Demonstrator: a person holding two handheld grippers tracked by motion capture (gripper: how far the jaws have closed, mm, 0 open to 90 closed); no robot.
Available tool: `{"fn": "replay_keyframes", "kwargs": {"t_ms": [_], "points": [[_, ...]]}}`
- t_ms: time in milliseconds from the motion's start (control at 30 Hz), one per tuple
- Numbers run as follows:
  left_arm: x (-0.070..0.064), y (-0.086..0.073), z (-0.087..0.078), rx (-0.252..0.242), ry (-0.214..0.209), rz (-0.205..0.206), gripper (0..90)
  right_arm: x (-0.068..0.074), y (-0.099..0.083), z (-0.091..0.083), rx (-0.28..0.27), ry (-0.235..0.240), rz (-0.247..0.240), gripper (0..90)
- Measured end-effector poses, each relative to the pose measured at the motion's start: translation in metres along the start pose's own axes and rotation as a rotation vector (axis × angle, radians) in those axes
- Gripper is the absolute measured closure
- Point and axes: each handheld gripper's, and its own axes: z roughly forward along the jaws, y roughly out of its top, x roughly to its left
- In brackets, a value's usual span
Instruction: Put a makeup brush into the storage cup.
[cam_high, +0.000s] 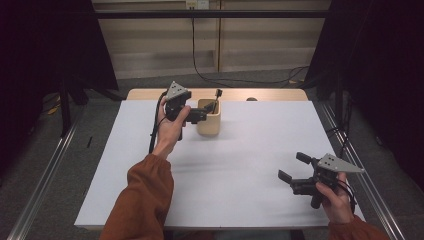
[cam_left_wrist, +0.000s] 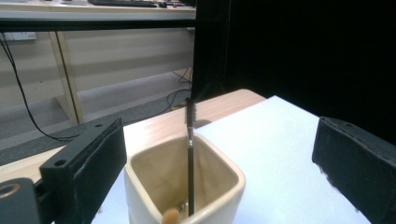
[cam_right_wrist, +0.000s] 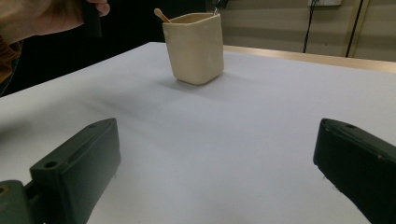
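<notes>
A cream square cup (cam_high: 210, 124) stands at the back of the white table (cam_high: 250, 165). In it a thin black brush (cam_high: 217, 96) stands upright, bristles up, and a wooden stick (cam_left_wrist: 171, 216) leans at the rim. My left gripper (cam_high: 204, 114) is open beside the cup's left side; in the left gripper view its jaws stand apart on either side of the cup (cam_left_wrist: 187, 184) and brush (cam_left_wrist: 190, 140), touching neither. My right gripper (cam_high: 294, 167) is open and empty near the table's front right, facing the cup (cam_right_wrist: 194, 46) from a distance.
The white sheet covers a wooden tabletop (cam_high: 270, 94) that shows as a strip at the back. Dark curtains hang on both sides, and a black cable (cam_high: 200, 75) runs over the floor behind. The person's left hand (cam_right_wrist: 42, 16) appears in the right gripper view.
</notes>
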Motion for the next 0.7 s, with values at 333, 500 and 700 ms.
{"fn": "replay_keyframes", "kwargs": {"t_ms": [333,500,700], "points": [[-0.001,-0.003,-0.031,-0.042,0.031,0.0,3.0,0.0,0.0,0.001,0.006,-0.007,-0.01,0.0],[0.003,-0.011,-0.044,-0.045,0.03,-0.022,2.2,0.0,0.0,0.0,0.007,-0.016,-0.016,0.0],[-0.001,-0.02,-0.058,-0.034,0.031,0.004,1.9,0.0,0.0,0.001,0.005,-0.016,-0.012,0.1]]}}
